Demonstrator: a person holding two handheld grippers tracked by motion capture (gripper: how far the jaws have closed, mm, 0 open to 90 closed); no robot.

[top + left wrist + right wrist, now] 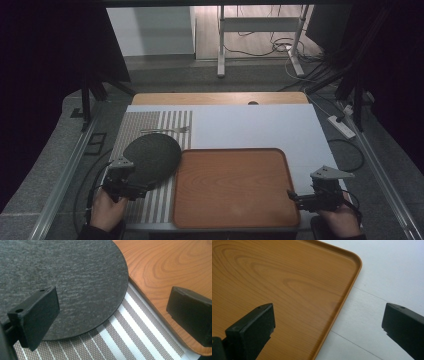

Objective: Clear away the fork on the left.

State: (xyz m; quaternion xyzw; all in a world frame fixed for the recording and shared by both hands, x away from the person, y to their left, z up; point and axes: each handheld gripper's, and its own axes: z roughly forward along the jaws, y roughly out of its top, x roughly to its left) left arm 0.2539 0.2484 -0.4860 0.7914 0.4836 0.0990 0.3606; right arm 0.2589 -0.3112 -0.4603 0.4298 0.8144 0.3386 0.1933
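An empty wooden tray point(232, 187) lies at the front middle of the table. Left of it, a dark round slate plate point(152, 156) rests on a striped placemat point(150, 125), its edge close to the tray's left rim. My left gripper point(144, 189) is at the plate's near edge, open, with one jaw over the plate point(70, 277) and the other over the tray point(170, 265). My right gripper point(292, 196) is open at the tray's right rim point(342, 302), one jaw over the wood and one over the white tabletop point(387, 277). Neither gripper point(113, 315) point(328, 327) holds anything.
A metal fork point(165, 130) lies on the placemat behind the plate. Striped mat point(130, 335) shows between plate and tray. White table surface point(250, 125) extends behind the tray. Beyond the table stand a desk frame point(260, 40), cables and a power strip point(342, 126).
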